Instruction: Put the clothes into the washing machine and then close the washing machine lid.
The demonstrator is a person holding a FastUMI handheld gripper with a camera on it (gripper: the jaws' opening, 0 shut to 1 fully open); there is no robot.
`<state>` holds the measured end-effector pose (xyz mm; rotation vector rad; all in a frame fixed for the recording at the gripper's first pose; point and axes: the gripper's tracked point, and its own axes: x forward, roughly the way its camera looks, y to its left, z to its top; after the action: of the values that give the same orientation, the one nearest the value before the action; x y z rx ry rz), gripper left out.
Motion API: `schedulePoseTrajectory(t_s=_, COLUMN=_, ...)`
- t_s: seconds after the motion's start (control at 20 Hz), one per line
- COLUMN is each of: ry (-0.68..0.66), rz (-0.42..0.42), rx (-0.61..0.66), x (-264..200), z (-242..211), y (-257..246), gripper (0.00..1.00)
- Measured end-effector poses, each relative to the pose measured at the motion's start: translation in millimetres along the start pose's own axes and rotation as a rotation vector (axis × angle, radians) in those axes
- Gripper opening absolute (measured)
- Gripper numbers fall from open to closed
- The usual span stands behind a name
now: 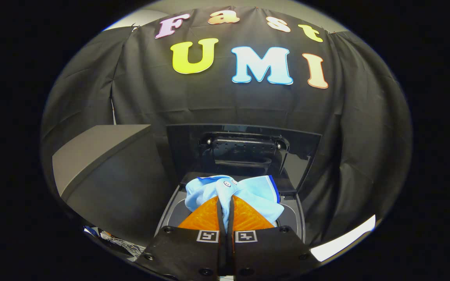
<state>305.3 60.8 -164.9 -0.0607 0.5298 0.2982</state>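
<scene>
Shirt (244, 193), pale blue with a white button and a dark blue trim at one edge, hangs bunched from my gripper (225, 205). My fingers (205, 216) are drawn nearly together, with a fold of the cloth pinched in the narrow slot between them; both press on it, so I have a firm hold. The rest of the cloth spills over the fingertips and off to the right side.

I hold it just above the washer (170, 212), a top-loader whose grey rim shows on either side of my fingers. Its opening lies directly under the cloth, though I cannot tell whether any of the shirt touches the rim or the drum. The lid (244, 152) stands raised beyond the shirt, dark and glossy, leaning back toward the wall (139, 97), its inner moulding facing me.

A grey box (104, 171) sits beside the washer on the left, near it. Some loose wires (111, 237) lie low by its foot.
</scene>
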Motion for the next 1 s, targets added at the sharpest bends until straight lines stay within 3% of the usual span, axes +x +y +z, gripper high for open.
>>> schedulePoseTrajectory(t_s=0.7, ry=0.191, rz=-0.025, rx=0.019, x=37, z=-66, y=-5, gripper=0.03)
schedulePoseTrajectory(t_s=0.9, ry=0.226, rz=-0.04, rx=0.029, x=37, z=-76, y=-7, gripper=0.18)
schedulePoseTrajectory(t_s=1.0, ry=0.223, rz=-0.049, rx=0.022, x=34, z=-75, y=-5, gripper=0.5)
